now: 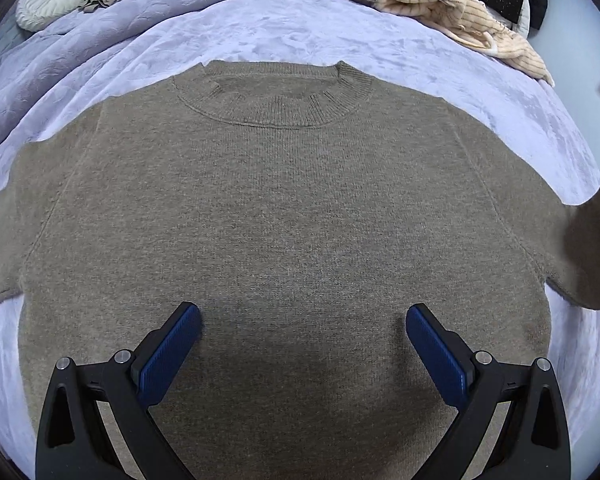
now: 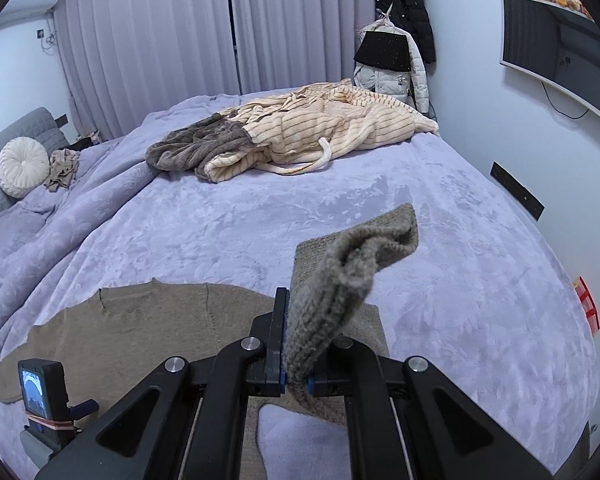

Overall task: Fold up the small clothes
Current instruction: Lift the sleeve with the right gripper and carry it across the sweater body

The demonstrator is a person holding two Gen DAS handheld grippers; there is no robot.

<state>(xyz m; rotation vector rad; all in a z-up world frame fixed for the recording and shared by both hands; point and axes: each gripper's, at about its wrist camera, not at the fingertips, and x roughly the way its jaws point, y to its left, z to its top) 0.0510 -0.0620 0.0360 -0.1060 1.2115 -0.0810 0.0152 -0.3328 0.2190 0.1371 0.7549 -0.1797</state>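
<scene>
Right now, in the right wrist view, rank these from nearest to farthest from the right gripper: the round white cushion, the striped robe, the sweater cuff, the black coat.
1. Sweater cuff, clamped in the right gripper.
2. Striped robe, mid-bed, ahead.
3. Round white cushion, far left, too close to the robe to call.
4. Black coat, hanging on the far wall.

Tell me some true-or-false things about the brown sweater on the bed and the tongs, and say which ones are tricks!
1. The brown sweater lies flat on the purple blanket with its collar away from the camera. True.
2. The left tongs are pinching the sweater. False: their blue pads stand wide apart above the knit, holding nothing.
3. The right tongs are shut on the sleeve cuff. True.
4. The striped cream robe sits on top of the sweater. False: it lies apart, at the far end of the bed.
5. A round white cushion rests near the headboard. True.
6. The curtains are wide open. False: the curtains are drawn shut.
</scene>
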